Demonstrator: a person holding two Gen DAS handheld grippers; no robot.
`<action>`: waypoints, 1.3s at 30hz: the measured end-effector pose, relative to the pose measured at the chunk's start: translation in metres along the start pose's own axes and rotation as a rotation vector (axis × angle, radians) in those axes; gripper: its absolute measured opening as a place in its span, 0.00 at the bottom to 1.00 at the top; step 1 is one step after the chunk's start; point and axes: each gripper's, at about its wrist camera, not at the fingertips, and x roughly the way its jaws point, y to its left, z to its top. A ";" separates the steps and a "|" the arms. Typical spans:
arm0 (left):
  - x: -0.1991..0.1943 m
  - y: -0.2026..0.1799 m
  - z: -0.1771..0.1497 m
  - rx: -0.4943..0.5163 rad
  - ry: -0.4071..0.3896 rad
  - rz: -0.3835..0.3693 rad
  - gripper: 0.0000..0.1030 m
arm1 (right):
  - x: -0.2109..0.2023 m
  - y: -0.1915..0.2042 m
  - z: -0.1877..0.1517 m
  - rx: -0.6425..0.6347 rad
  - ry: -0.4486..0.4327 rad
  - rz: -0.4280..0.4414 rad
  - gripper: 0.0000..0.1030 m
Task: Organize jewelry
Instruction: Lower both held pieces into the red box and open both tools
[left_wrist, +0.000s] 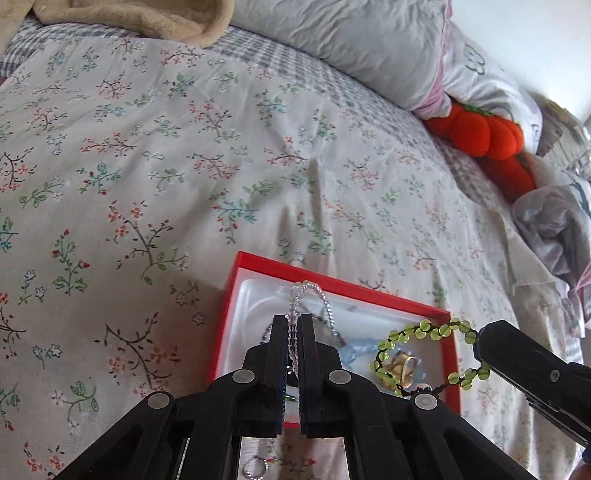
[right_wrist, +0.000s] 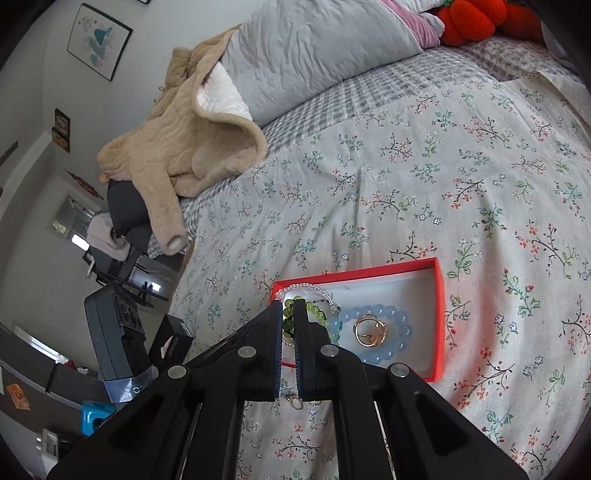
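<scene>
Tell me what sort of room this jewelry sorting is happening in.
Most likely a bedroom: the red jewelry box sits on a bed with a floral-print sheet, a grey quilted pillow lies at its far end, and a beige fleece jacket is tossed beside it.

Left gripper (left_wrist: 292, 325) black plastic; silver rivets; right gripper (right_wrist: 289, 308) alike.

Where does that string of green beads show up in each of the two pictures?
Left wrist view: the green bead bracelet hangs at lower right, over the red box's right end.
Right wrist view: it shows at lower centre, pinched between the near jaws.
Shared landmark: the red box on the floral bedspread.
</scene>
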 end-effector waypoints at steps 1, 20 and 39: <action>0.002 0.002 -0.001 -0.001 0.003 0.013 0.00 | 0.005 -0.001 -0.001 0.001 0.009 -0.012 0.05; -0.006 -0.005 -0.007 0.090 -0.006 0.095 0.26 | -0.007 -0.031 0.005 0.008 -0.039 -0.164 0.24; -0.034 0.015 -0.040 0.133 0.104 0.156 0.74 | -0.035 -0.023 -0.037 -0.140 0.084 -0.331 0.38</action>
